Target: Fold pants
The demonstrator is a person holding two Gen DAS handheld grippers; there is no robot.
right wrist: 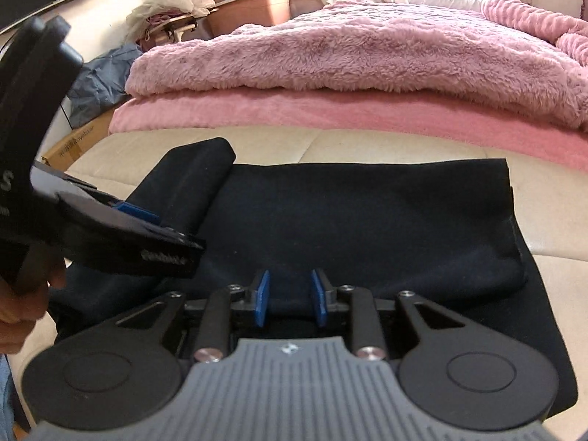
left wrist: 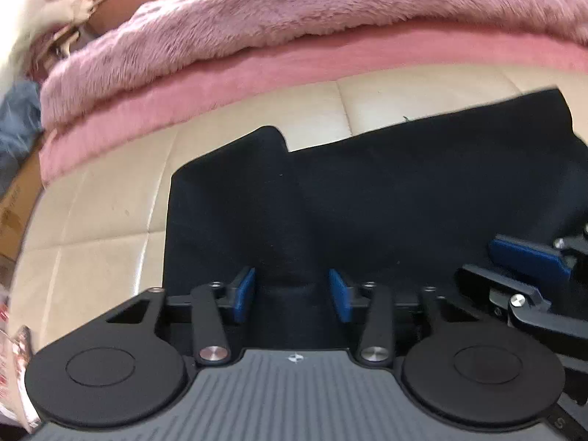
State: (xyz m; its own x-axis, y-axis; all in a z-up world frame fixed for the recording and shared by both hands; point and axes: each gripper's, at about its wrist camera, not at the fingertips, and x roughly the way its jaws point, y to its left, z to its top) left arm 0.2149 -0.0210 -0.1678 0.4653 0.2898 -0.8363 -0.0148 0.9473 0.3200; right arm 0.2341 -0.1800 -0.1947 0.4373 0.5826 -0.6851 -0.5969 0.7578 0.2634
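The dark navy pants [left wrist: 404,191] lie partly folded on a cream leather surface [left wrist: 110,205]; they also show in the right wrist view [right wrist: 367,220]. My left gripper [left wrist: 292,296] has its blue pads on either side of a raised ridge of pants cloth, jaws part open around it. My right gripper [right wrist: 290,297] likewise holds a bunch of dark cloth between its blue pads at the pants' near edge. The right gripper shows at the right of the left wrist view [left wrist: 529,261], and the left gripper at the left of the right wrist view [right wrist: 139,217].
A fluffy pink blanket [right wrist: 349,55] on a pink sheet [right wrist: 330,114] lies behind the cream surface. Boxes, a brown bin [right wrist: 250,7] and blue cloth [right wrist: 103,81] crowd the back left. A cardboard box [left wrist: 22,198] stands at the left.
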